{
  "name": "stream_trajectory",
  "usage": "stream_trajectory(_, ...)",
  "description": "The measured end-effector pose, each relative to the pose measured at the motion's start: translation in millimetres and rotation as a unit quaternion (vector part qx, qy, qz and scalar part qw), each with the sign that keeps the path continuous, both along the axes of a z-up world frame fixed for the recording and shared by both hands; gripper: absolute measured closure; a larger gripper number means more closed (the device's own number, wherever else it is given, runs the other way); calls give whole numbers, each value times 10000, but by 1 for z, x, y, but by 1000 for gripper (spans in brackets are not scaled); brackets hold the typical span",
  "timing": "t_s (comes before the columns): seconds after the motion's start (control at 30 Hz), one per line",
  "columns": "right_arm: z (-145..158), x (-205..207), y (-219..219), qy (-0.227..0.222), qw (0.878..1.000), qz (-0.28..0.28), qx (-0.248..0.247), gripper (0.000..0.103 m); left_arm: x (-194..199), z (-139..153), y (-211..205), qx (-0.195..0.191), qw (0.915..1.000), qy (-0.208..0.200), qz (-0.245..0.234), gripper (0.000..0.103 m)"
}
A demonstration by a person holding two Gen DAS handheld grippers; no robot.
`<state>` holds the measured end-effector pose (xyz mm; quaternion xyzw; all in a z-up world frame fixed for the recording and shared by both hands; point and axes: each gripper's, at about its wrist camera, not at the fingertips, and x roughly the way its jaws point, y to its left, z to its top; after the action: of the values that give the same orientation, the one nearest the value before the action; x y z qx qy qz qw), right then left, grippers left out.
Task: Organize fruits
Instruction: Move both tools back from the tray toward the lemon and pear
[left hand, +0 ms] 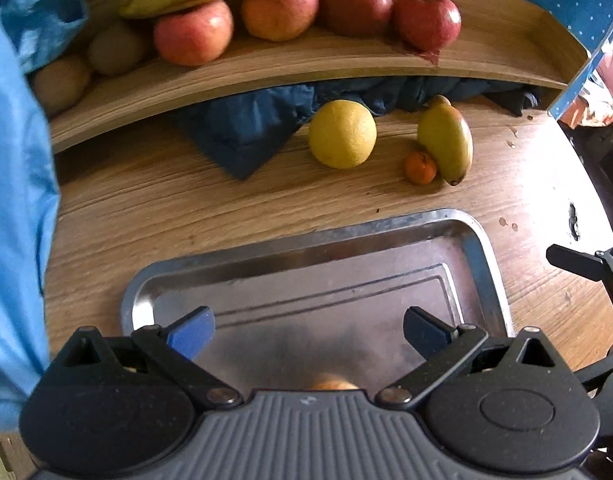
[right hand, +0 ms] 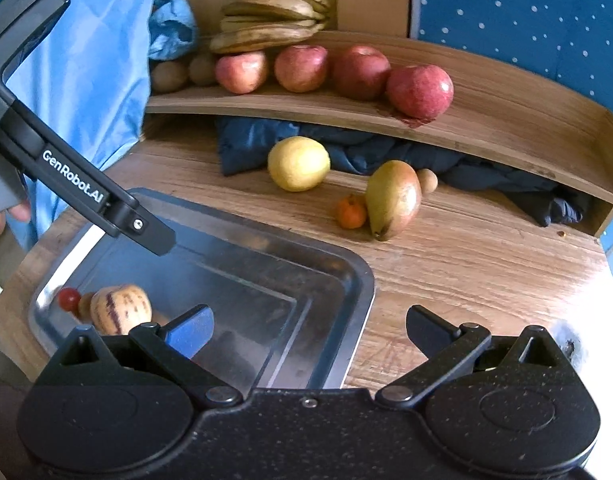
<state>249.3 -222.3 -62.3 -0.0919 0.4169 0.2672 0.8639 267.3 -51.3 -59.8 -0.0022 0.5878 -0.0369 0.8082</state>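
1. The left claw (left hand: 308,334) hangs over the near part of the metal tray (left hand: 482,256), its jaws spread wide with nothing between them. A pale orange blur shows just under its body, probably fruit lying in the tray, though the view is too soft to be sure.
2. The right claw (right hand: 309,334) is likewise wide open and empty, poised over the tray's right rim (right hand: 362,300) and the bare table (right hand: 486,272), facing the loose fruit.
3. In the right wrist view, the tray's near left corner holds a striped yellow fruit (right hand: 120,308) with a small red fruit (right hand: 69,299) just beside it, so the tray seems to be the collecting place.
4. Still on the table beyond the tray: a yellow citrus (right hand: 298,164), a mango (right hand: 393,198) and a small tangerine (right hand: 351,211) touching the mango's left side. A little round tan fruit (right hand: 426,180) sits just behind the mango.
5. The shelf (right hand: 486,120) at the far side carries four red apples (right hand: 420,90) in a row, bananas (right hand: 272,14) stacked behind the leftmost ones, and brown kiwis (right hand: 169,76) at the left end: like with like. A dark blue cloth (right hand: 386,152) is tucked under it.
6. The task looks partway done; the right claw, being closer to the mango and tangerine, seems best placed to reach them.
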Motion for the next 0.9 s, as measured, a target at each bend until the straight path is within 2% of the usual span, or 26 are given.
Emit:
stream_trajectory(0.33, -11, 18, -1, 208, 9983, -541, -21, 1, 39, -9, -2, -112, 9998, 61, -163, 1)
stream_trajectory(0.57, -11, 41, 4, 170, 9972, -725, -110, 1, 66, -14, -9, -190, 9992, -22, -361, 1)
stream_trajectory(0.9, -10, 74, 9, 90, 9940, -1045, -318, 1, 99, -24, -7, -308, 9991, -164, -256, 1)
